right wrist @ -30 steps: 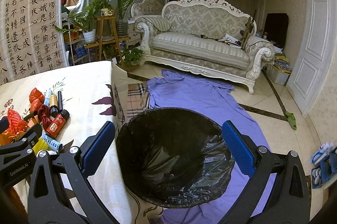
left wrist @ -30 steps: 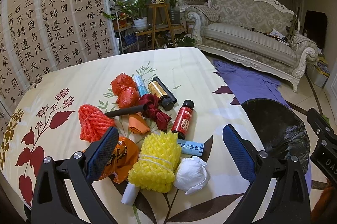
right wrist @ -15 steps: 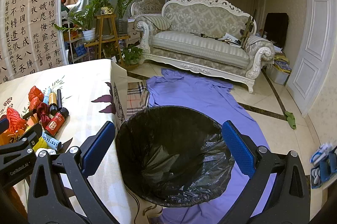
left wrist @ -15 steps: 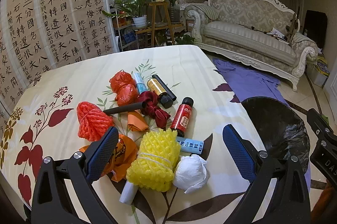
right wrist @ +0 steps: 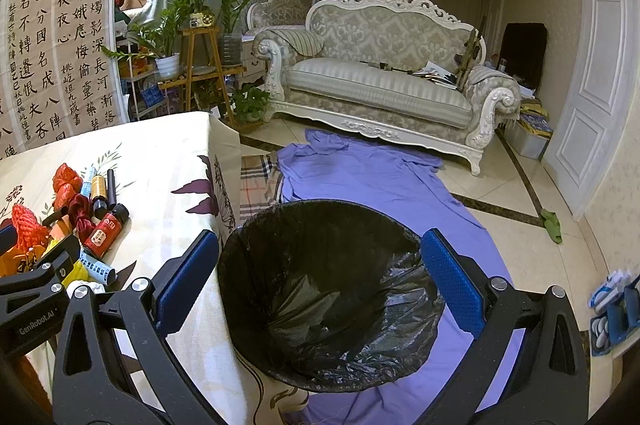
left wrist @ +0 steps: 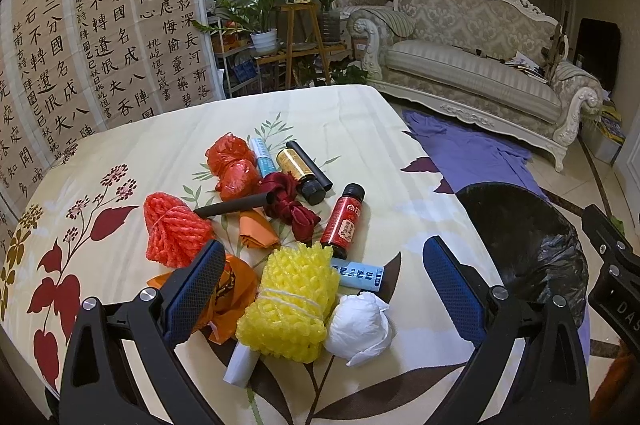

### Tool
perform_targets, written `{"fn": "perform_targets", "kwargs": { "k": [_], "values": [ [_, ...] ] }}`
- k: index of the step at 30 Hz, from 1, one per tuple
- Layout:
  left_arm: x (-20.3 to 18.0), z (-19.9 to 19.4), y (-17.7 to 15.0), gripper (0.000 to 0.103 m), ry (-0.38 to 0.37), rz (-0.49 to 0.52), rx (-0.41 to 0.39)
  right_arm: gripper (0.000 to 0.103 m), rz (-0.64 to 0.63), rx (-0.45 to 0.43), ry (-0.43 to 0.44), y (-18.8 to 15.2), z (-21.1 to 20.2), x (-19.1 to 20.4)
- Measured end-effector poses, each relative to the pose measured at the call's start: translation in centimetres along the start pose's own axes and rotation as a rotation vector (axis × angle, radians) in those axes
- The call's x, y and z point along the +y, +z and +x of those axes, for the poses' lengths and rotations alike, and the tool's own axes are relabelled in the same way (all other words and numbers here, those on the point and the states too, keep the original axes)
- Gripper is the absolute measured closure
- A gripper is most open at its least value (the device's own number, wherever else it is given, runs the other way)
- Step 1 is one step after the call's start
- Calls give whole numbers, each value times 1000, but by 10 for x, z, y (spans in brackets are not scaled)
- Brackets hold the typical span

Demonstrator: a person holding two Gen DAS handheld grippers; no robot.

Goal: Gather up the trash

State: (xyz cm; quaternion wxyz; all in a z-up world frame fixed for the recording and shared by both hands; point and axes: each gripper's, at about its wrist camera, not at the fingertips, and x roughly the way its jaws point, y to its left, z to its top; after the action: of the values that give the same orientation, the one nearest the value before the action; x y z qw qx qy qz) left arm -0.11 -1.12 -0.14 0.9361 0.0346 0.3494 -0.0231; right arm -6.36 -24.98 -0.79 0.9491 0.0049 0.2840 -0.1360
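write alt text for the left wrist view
The open left gripper hovers over a pile of trash on a floral tablecloth, nearest a yellow foam net and a white wad. A black-lined bin stands off the table's right edge.

"GenRobot.AI" on left hand-held gripper (right wrist: 36,289), calligraphy scrolls (left wrist: 100,37), bottle labels probably unreadable

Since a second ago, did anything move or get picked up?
Almost nothing changed. The left gripper drifted slightly, so the trash pile, with the yellow foam net nearest, sits a bit higher in its view. The right gripper stays open above the black-lined bin. Nothing was grabbed or dropped; every item lies where it was.
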Motion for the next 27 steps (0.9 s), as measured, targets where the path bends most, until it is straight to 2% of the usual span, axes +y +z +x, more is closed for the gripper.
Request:
{"fn": "perform_targets", "kwargs": {
  "k": [27],
  "values": [
    [2, -3, -2, 7, -17, 9, 10, 4, 2, 18, 11, -10, -2, -8]
  ]
}}
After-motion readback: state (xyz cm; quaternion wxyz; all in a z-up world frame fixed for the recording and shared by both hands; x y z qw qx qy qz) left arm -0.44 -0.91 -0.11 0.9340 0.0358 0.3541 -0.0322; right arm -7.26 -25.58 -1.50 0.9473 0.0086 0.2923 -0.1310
